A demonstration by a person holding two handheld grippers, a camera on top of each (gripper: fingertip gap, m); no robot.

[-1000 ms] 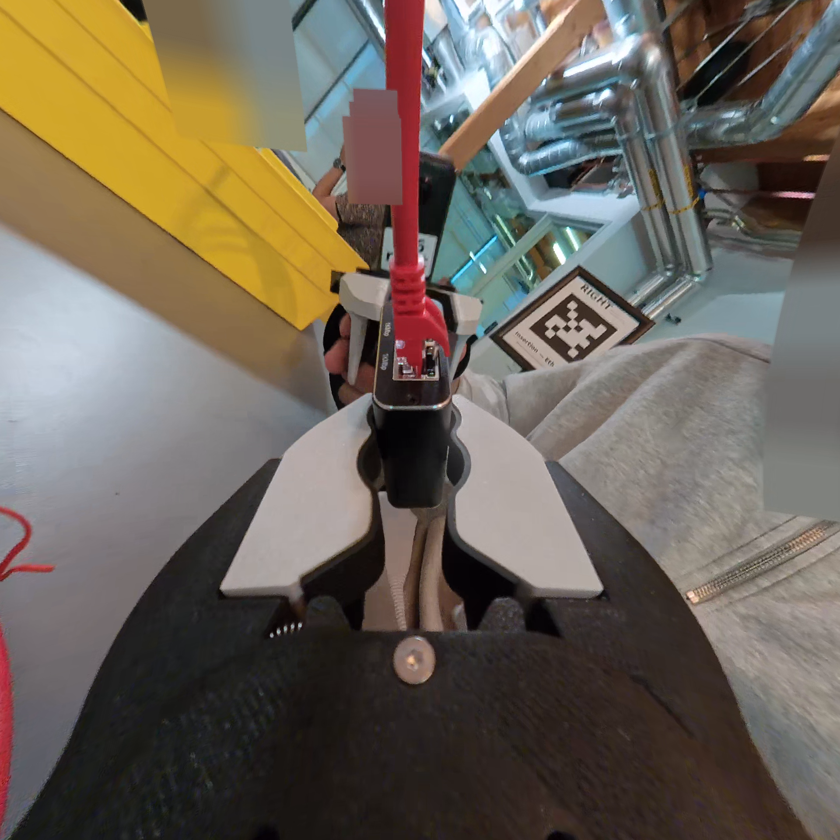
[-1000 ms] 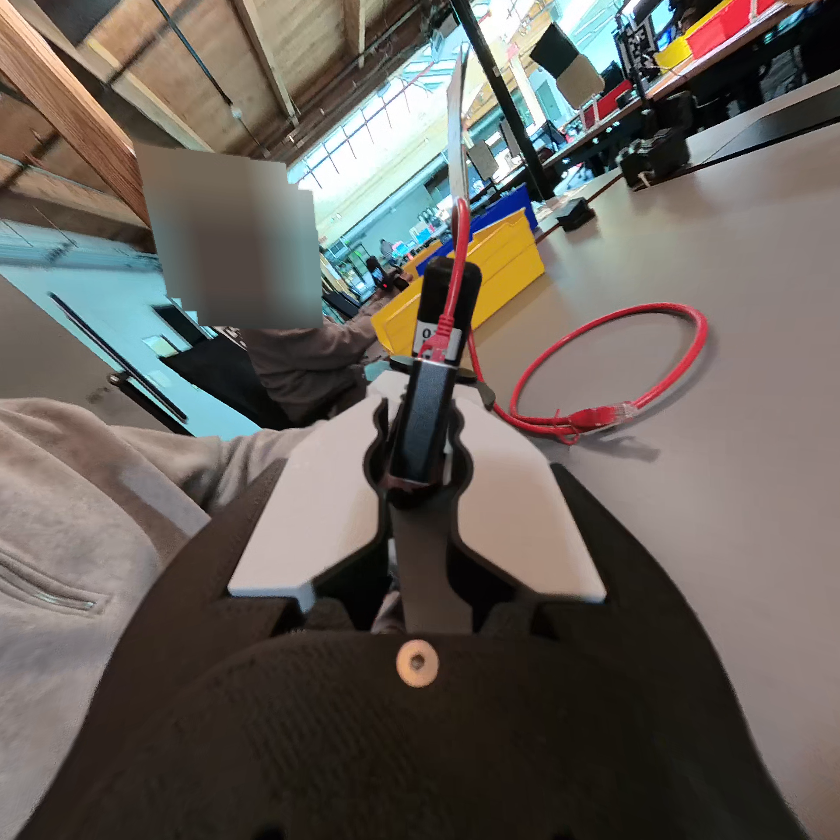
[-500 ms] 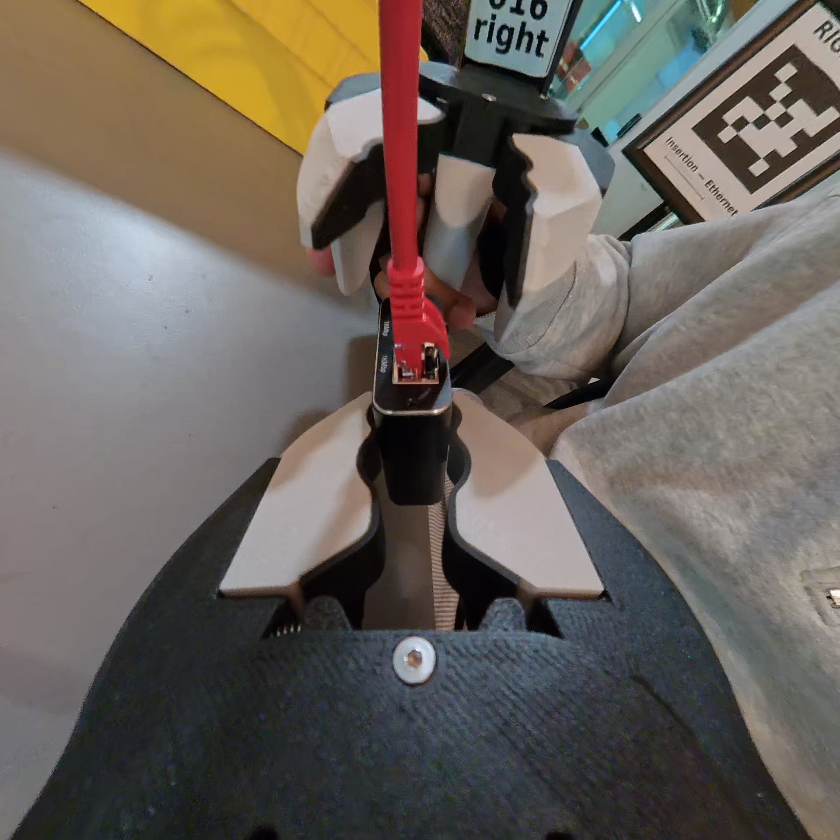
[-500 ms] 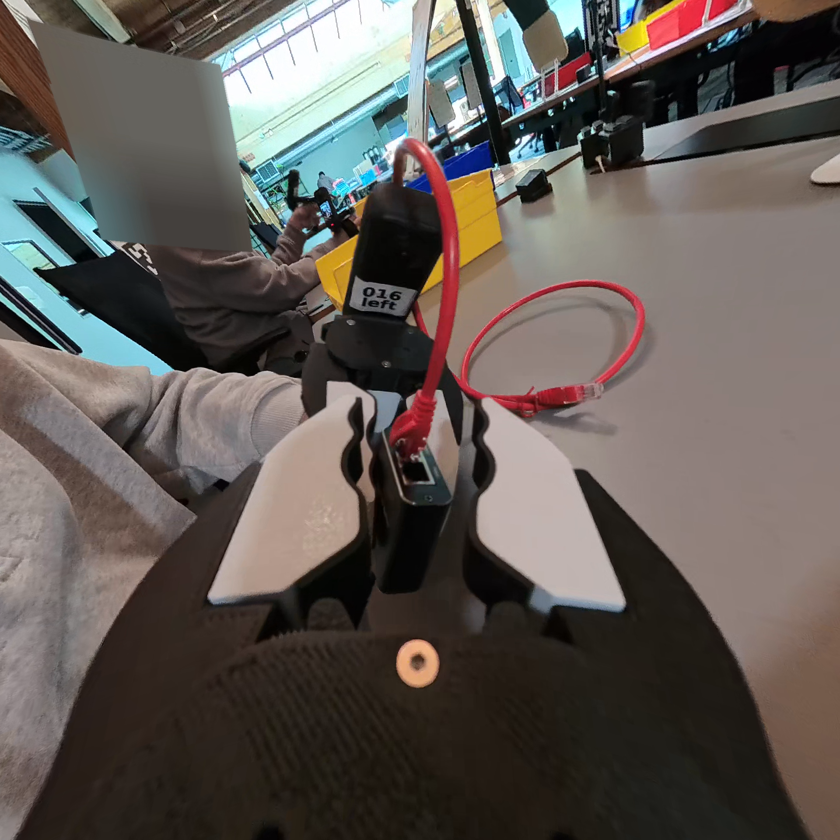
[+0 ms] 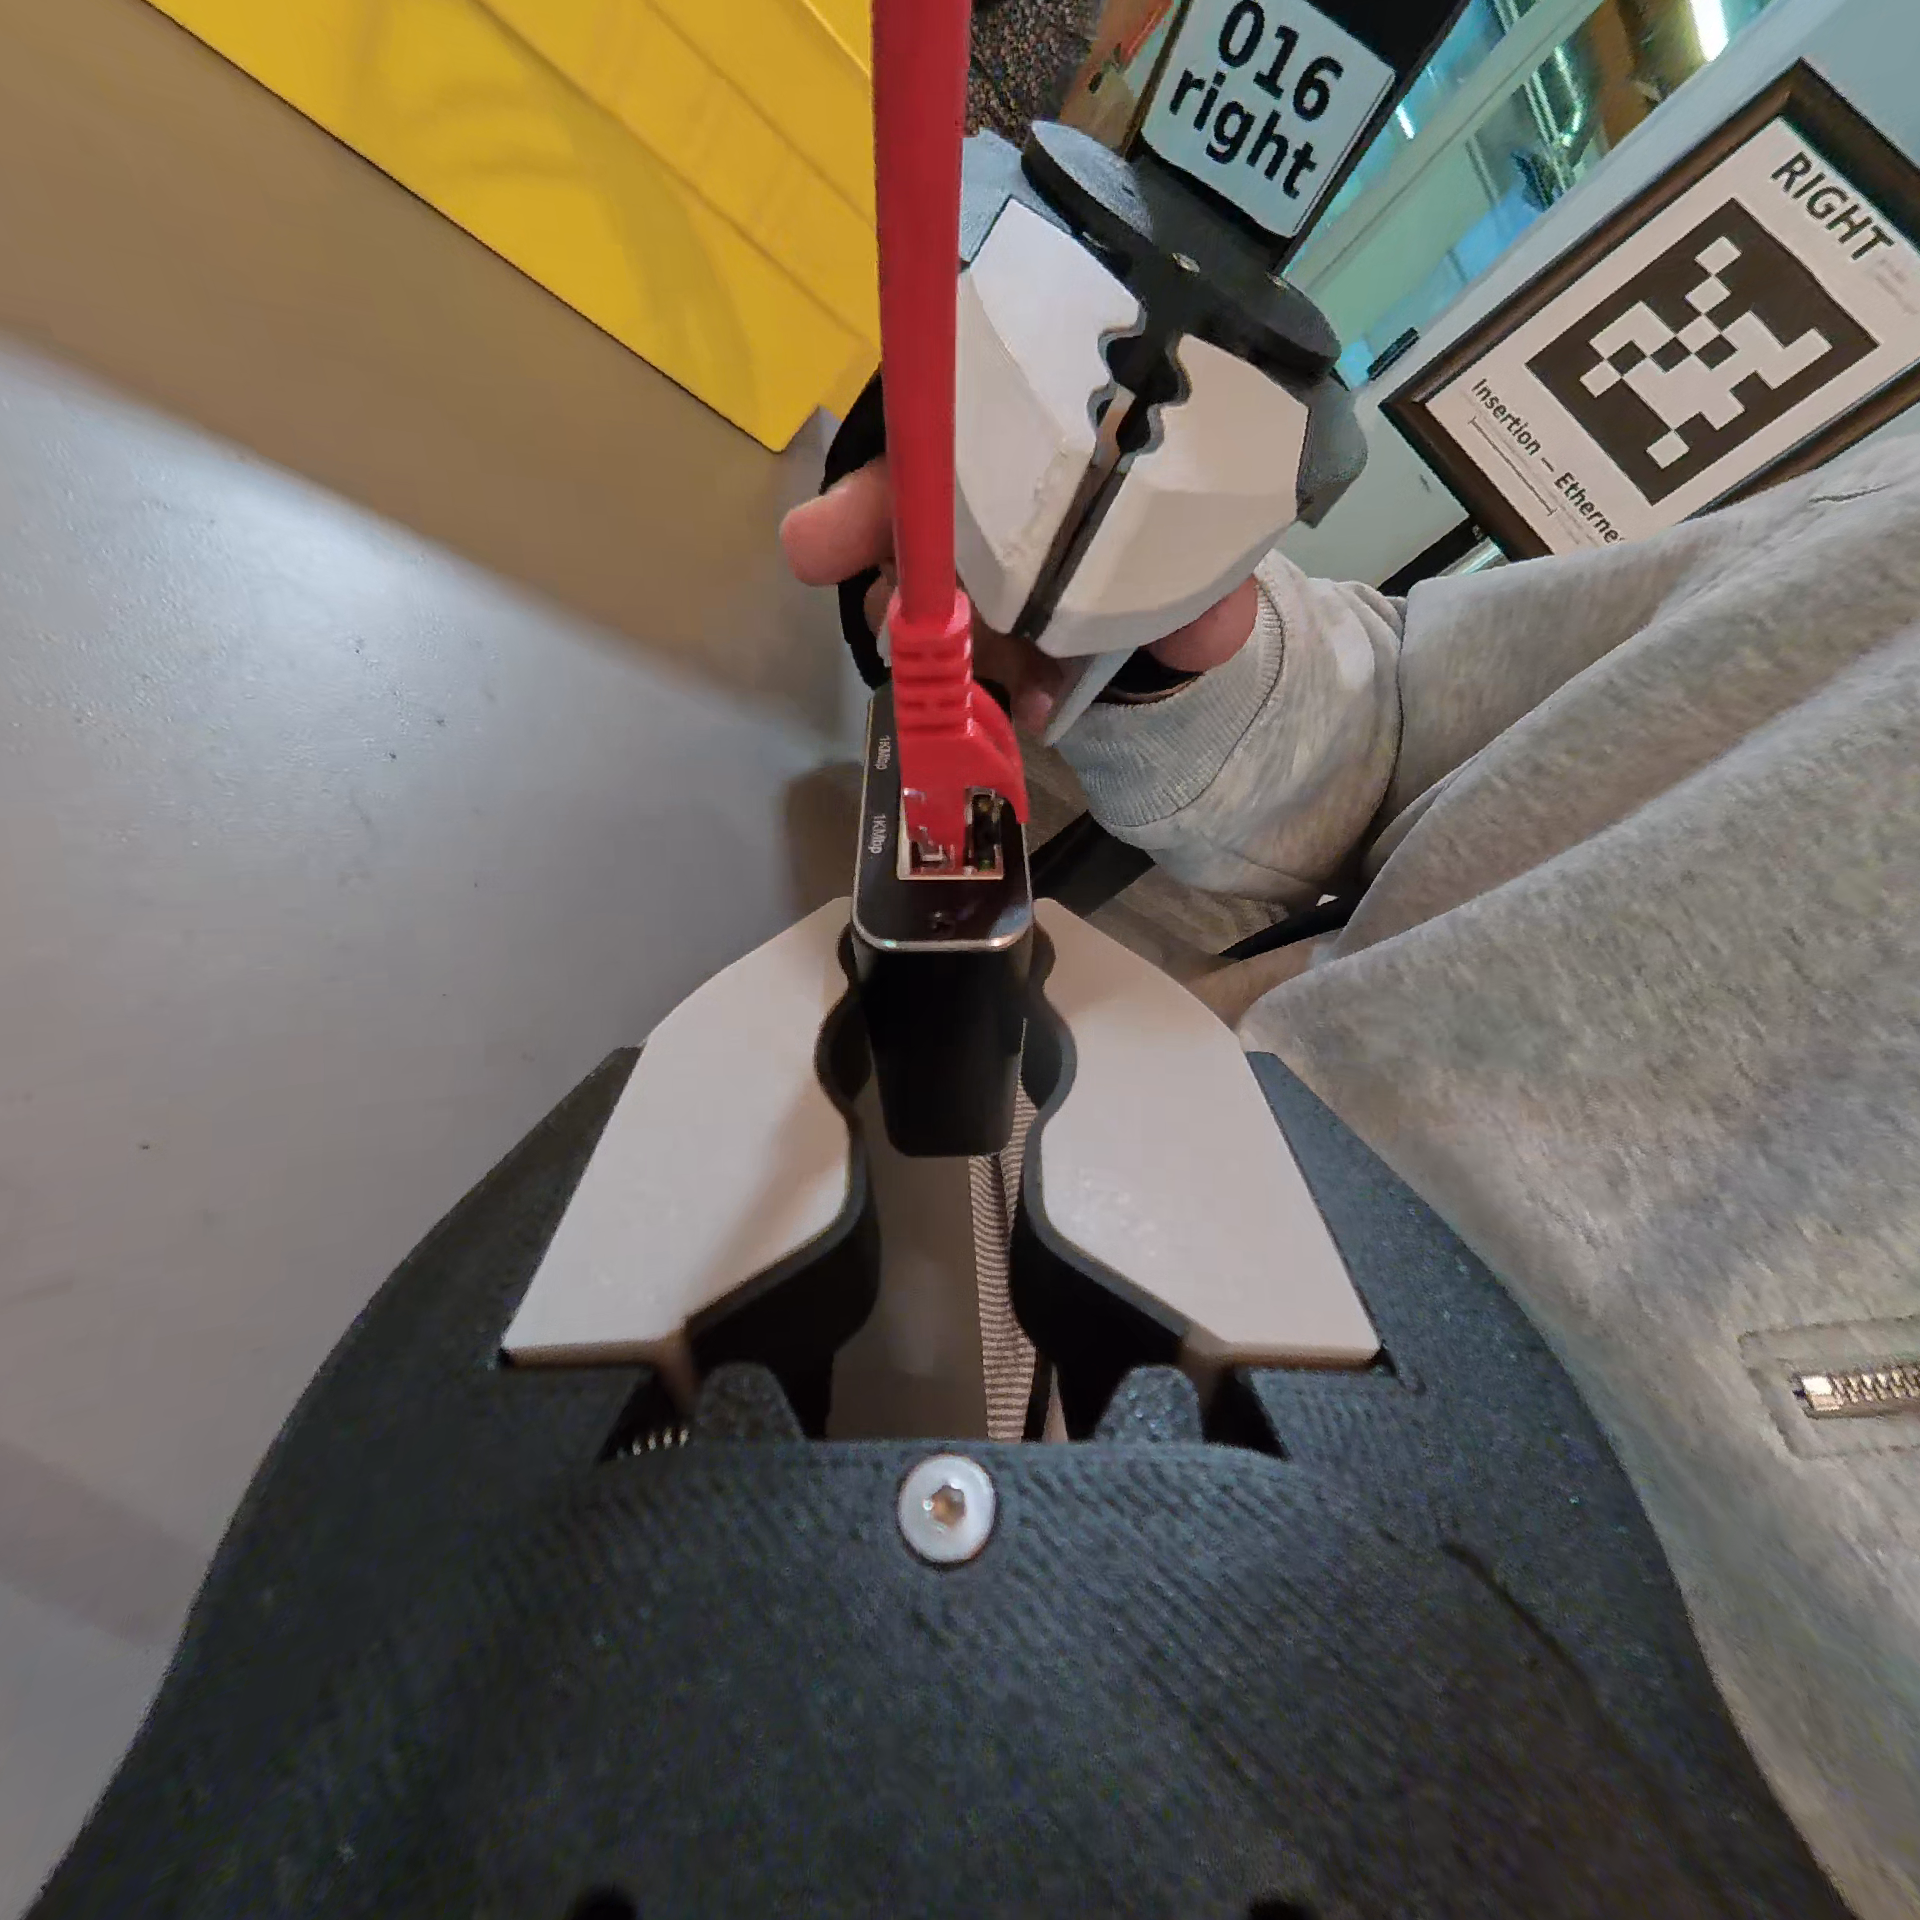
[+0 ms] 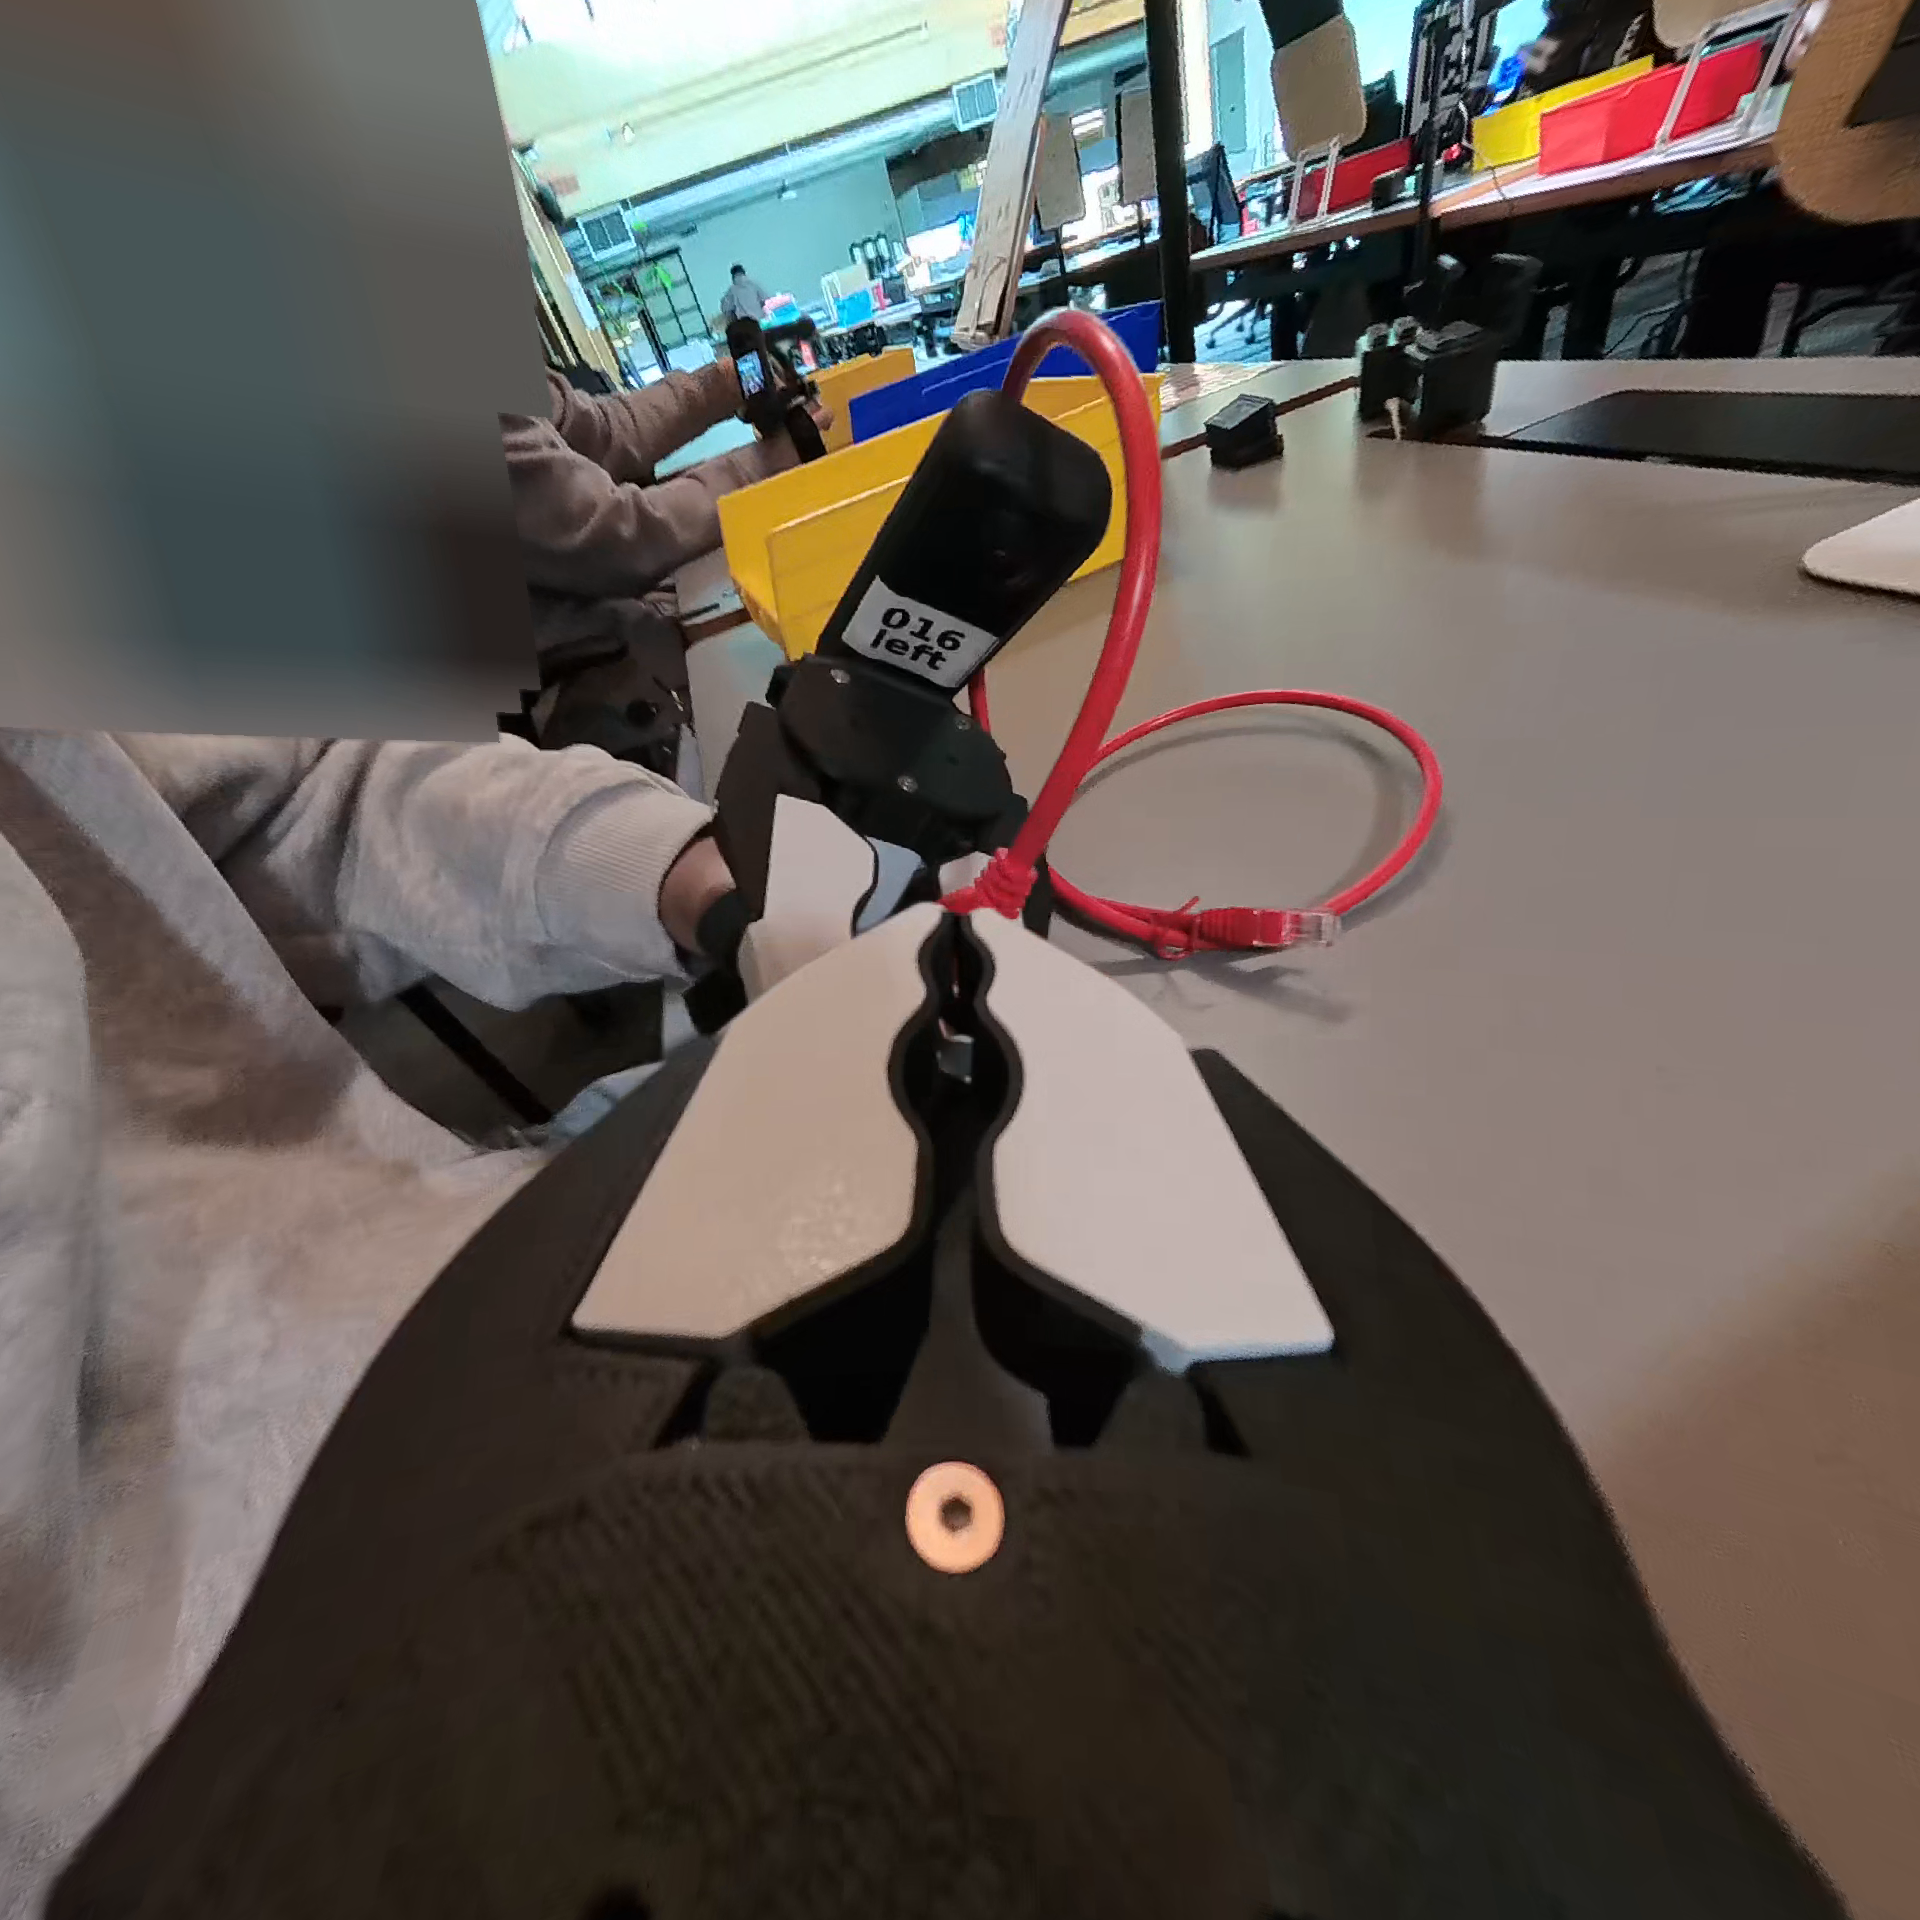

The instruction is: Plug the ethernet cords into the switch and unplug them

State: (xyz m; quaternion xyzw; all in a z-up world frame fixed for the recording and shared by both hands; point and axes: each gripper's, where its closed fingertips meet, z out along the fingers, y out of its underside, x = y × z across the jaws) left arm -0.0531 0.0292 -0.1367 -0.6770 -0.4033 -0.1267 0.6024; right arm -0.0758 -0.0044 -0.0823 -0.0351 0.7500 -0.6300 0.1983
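Note:
My left gripper is shut on a small black switch and holds it upright off the table. A red ethernet cord's plug sits in the switch's port. My right gripper has its jaws nearly together at the plug's ribbed boot; it also shows in the left wrist view, just right of the cord. The cord arcs up and over into a loop on the table. Its free plug lies there. The switch is mostly hidden in the right wrist view.
A grey table lies to the right. Yellow bins and a blue bin stand at the back. A framed marker board stands behind a grey sleeve. Black devices sit farther back, and another person.
My right gripper let go of the switch, opened wide around it, then closed at the red plug's boot. My left gripper kept hold of the switch.

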